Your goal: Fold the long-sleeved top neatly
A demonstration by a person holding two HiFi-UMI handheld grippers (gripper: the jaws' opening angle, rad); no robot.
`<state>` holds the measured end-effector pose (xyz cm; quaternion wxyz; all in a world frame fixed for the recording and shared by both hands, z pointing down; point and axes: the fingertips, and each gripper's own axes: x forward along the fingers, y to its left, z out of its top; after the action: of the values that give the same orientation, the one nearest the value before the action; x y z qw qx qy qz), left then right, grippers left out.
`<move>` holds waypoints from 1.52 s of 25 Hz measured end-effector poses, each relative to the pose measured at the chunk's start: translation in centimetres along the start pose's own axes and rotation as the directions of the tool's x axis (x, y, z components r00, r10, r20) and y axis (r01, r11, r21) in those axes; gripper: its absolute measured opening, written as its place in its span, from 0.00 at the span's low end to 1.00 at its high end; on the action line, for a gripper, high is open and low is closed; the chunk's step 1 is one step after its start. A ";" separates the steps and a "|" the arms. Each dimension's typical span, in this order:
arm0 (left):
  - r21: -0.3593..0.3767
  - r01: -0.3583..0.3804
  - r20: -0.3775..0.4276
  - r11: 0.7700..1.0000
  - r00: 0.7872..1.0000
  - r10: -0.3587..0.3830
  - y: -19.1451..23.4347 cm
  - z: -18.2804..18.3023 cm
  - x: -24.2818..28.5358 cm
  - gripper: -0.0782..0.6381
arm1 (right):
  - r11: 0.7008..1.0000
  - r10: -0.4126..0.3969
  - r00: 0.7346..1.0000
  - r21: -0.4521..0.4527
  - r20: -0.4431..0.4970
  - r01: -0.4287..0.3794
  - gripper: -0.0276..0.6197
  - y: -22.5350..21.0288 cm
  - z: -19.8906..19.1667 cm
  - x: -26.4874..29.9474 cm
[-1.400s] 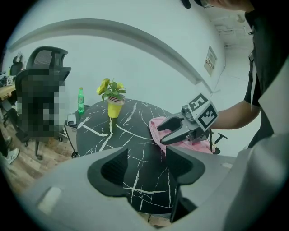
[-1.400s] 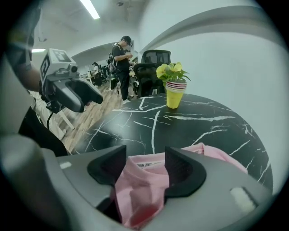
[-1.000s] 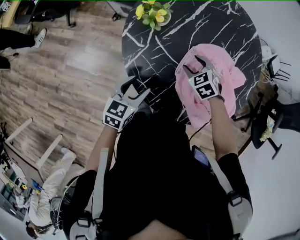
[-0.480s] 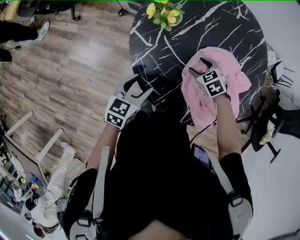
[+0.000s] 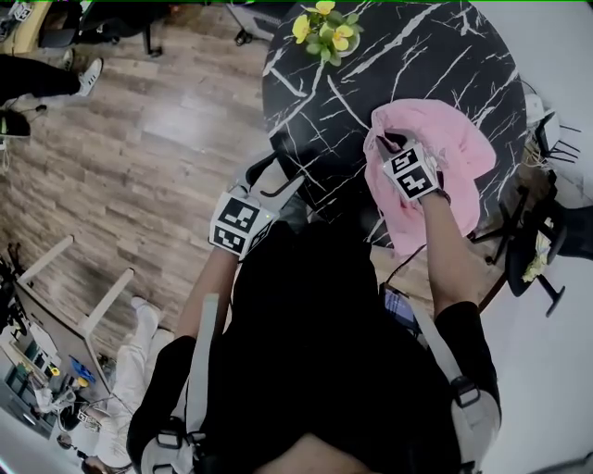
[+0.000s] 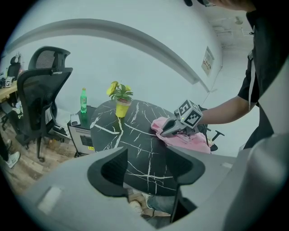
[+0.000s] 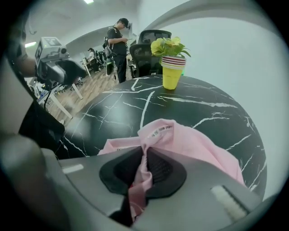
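1. Status of the work piece. The pink long-sleeved top (image 5: 456, 139) lies bunched and unfolded on the right-hand side of the round black table with white marble veining (image 5: 371, 79). One end of it appears to hang over the table edge nearest me. No fold has been made yet.

2. Right gripper (image 5: 393, 144). It points steeply down onto the heap. Its jaws have just been closing and are now nearly together, with a ridge of pink fabric pinched between the pads. In the right gripper view, the pinched ridge runs up to a strip of printed tape that I judge to be the neck label, so the grip is probably near the collar.

3. Left gripper (image 5: 271, 178). It hangs off the table's near edge, well apart from the garment. Its jaws stand moderately wide with nothing between them.

4. Step in hand. I judge this to be the first pick-up, taken in order to open the heap out.

5. Next move. Lift the pinched collar area and draw it toward the table centre, clear of the yellow pot of yellow flowers (image 5: 324, 28) at the far edge. Bring the left gripper in to a second point, such as a shoulder or the hem, then spread the top flat before any sleeve is folded. Check that only one layer is pinched; if several are, the heap will lift as a lump.
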<state>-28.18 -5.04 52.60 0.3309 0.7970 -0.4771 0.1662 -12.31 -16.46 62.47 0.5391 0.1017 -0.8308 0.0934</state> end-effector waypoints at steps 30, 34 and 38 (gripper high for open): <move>0.324 0.395 0.106 0.860 0.888 -0.448 -12.2 9.6 0.7 0.50 | 0.966 -0.253 0.645 0.154 0.721 0.207 0.08 1.4 15.2 -28.9; 0.326 0.456 0.162 0.828 0.836 -0.524 -15.4 12.8 1.0 0.50 | 0.954 -0.295 0.621 0.184 0.726 0.238 0.08 1.3 14.4 -30.5; 0.372 0.509 0.100 0.776 0.810 -0.578 -18.8 13.1 3.1 0.50 | 0.937 -0.344 0.596 0.229 0.725 0.263 0.08 1.2 12.6 -32.7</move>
<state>-11.03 -9.87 37.97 0.1756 0.9573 -0.2227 0.0554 -10.66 -16.43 27.45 0.1464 0.2972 -0.9435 -0.0102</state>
